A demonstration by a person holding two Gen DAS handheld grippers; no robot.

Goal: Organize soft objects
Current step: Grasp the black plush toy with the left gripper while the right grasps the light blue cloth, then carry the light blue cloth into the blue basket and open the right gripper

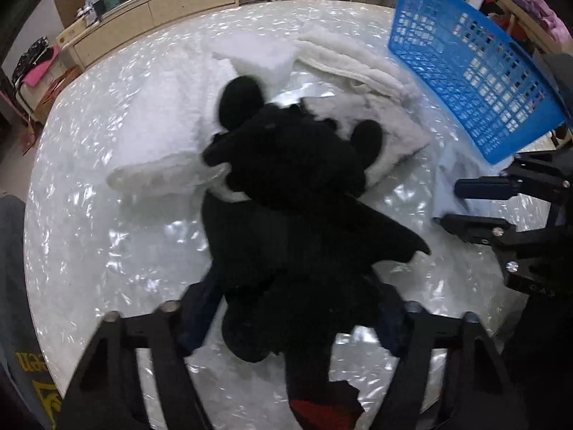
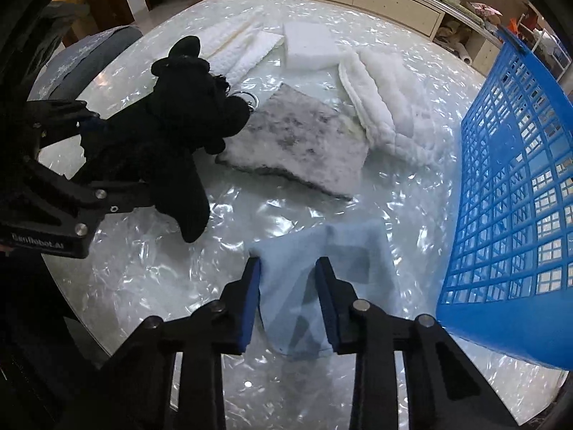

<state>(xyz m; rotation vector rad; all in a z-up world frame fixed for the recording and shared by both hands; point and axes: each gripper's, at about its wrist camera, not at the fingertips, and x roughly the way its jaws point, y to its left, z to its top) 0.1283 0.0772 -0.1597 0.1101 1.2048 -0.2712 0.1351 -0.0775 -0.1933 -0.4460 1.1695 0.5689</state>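
While your left gripper points steeply down, its blue-padded fingers sit either side of the black plush toy, close against its lower body; whether the pads actually press it you cannot tell, since the dark fabric hides the contact. Your right gripper has its fingers part-way apart, straddling the folded light-blue cloth, each pad at the cloth's edge without clearly pinching it.

At three o'clock of that cloth stands the blue mesh basket, tilted; nothing shows through its wall.

On the pearly white table, the toy's long axis runs from six towards twelve o'clock in the left wrist view, ears farthest from you. Beyond it lie a grey-flecked pad, a white foam block and white quilted cloths.
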